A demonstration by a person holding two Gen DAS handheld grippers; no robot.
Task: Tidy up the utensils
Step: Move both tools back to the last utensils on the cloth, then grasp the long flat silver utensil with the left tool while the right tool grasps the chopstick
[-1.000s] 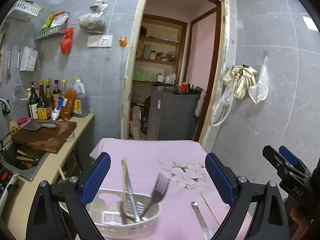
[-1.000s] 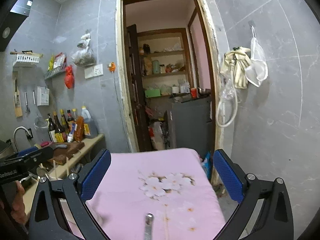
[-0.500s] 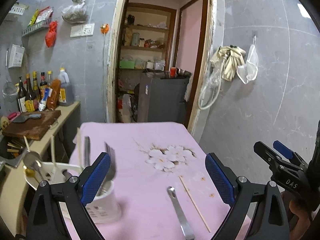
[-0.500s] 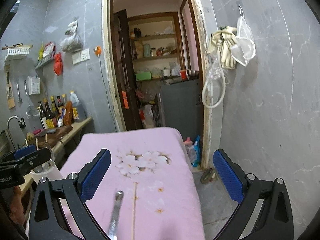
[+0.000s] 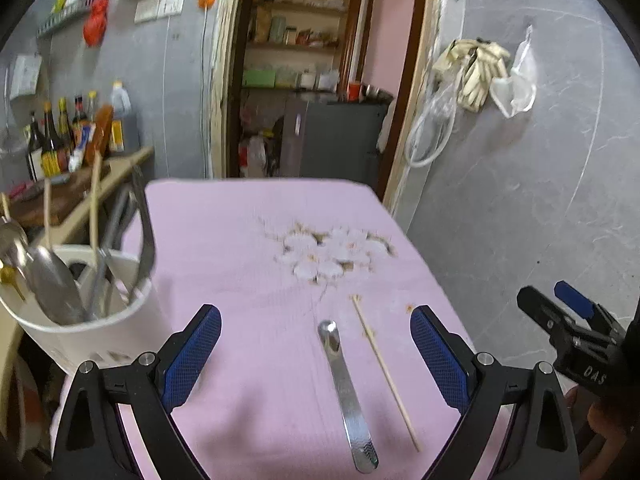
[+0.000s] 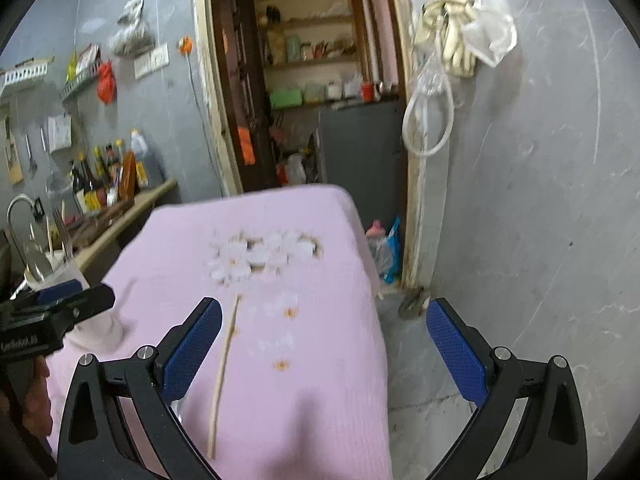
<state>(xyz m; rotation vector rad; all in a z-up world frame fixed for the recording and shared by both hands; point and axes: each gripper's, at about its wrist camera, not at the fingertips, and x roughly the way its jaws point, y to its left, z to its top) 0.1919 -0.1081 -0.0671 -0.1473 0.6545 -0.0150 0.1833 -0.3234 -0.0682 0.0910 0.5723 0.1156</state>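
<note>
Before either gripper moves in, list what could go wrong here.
1. The white holder sits at the pink cloth's left edge, crowded with tall utensils; a nudge might tip it off.
2. The thin chopstick lies flat, so the right gripper's open fingers may slip or bunch cloth.
3. The metal handle lies close beside it; grabbing one could knock the other.

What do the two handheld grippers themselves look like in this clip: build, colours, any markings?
Both match: the left gripper and the right gripper have black plastic frames with triangular cut-outs, silver pivot bolts and blue cross-hatched pads on two fingers. Seen from the left camera, the right gripper's black body bears white lettering, partly readable as "DAS". No cables show.
</note>
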